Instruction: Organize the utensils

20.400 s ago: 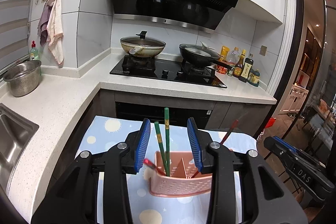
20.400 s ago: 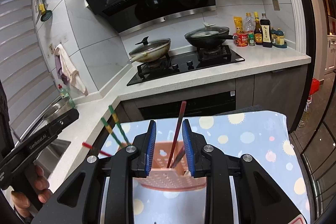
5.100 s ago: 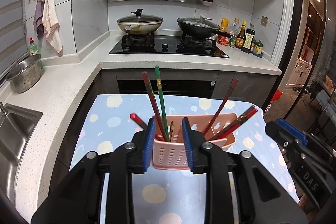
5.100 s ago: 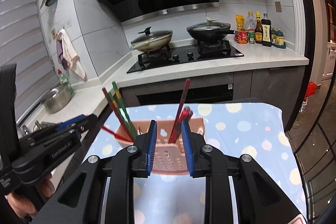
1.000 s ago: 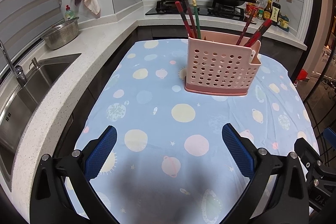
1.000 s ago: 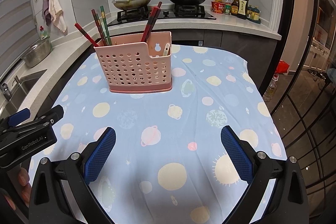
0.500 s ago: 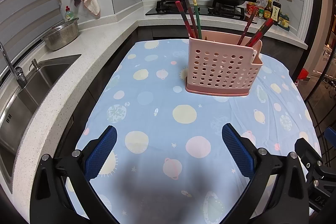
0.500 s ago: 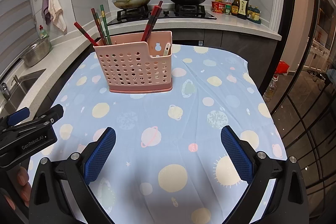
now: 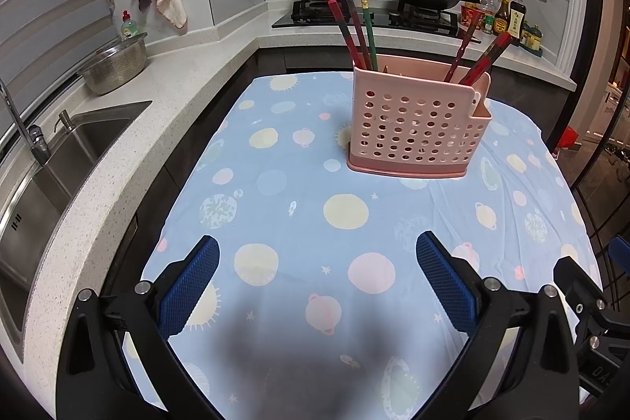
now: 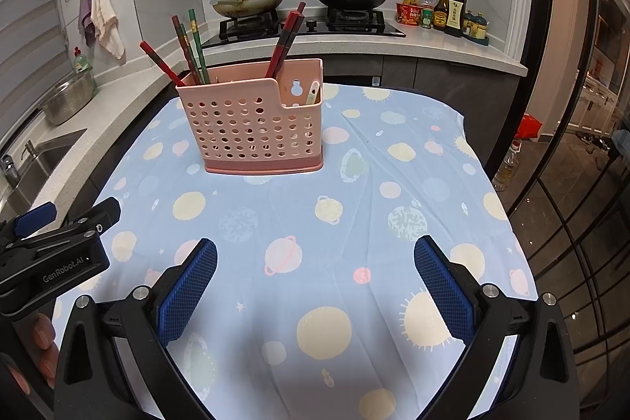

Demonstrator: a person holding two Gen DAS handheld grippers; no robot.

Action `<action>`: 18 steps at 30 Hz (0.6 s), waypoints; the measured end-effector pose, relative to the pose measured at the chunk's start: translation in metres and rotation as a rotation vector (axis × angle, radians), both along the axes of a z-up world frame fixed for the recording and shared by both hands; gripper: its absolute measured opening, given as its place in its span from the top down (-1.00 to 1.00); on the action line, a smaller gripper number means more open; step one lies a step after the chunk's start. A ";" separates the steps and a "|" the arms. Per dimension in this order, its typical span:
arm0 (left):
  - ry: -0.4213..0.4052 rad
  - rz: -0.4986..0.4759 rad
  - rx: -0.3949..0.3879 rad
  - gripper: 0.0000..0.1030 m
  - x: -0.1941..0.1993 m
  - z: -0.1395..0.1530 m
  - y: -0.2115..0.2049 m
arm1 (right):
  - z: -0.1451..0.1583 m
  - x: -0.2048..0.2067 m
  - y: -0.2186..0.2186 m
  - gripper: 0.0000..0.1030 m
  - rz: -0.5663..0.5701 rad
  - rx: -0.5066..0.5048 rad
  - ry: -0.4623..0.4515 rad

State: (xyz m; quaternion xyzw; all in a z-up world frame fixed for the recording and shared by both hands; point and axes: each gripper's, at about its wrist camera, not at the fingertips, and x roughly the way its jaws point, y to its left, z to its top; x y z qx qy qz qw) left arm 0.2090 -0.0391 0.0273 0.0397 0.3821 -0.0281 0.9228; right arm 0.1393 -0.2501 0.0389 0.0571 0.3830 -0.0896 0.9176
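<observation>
Chopsticks are standing in the pink basket on the dotted tablecloth. Left gripper is hanging spread wide and empty; right gripper likewise. Sorting looks finished, so withdrawing clear without nudging seems wisest.

Perforated matt pink plastic caddy, soft printed cloth, brushed steel bowl, speckled stone counter
</observation>
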 end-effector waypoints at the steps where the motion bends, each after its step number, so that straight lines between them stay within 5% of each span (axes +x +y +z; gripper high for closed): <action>1: 0.000 0.000 0.000 -0.86 0.000 0.000 0.000 | 0.000 0.000 0.000 -0.87 -0.001 0.000 0.000; 18: 0.002 -0.016 0.001 -0.86 -0.001 -0.001 0.000 | -0.001 -0.001 0.004 -0.87 -0.006 -0.027 -0.003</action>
